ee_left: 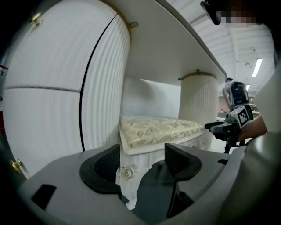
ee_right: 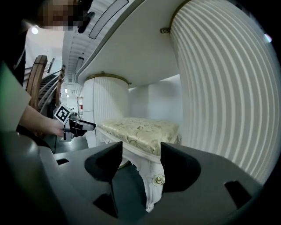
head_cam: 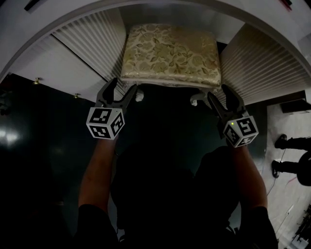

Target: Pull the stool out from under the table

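Note:
The stool has a gold floral cushion and white carved legs, and it stands in the gap under the white table. My left gripper is open at the stool's front left corner. In the left gripper view the rosette-carved leg stands between the spread jaws of the left gripper, and the pads do not press on it. My right gripper is open at the front right corner. The right gripper view shows the other front leg between the parted jaws of the right gripper.
Fluted white pedestals flank the stool closely on both sides. The table's curved edge arches above it. The floor is dark and glossy. A person's black shoes stand at the far right. A wooden chair back shows beyond.

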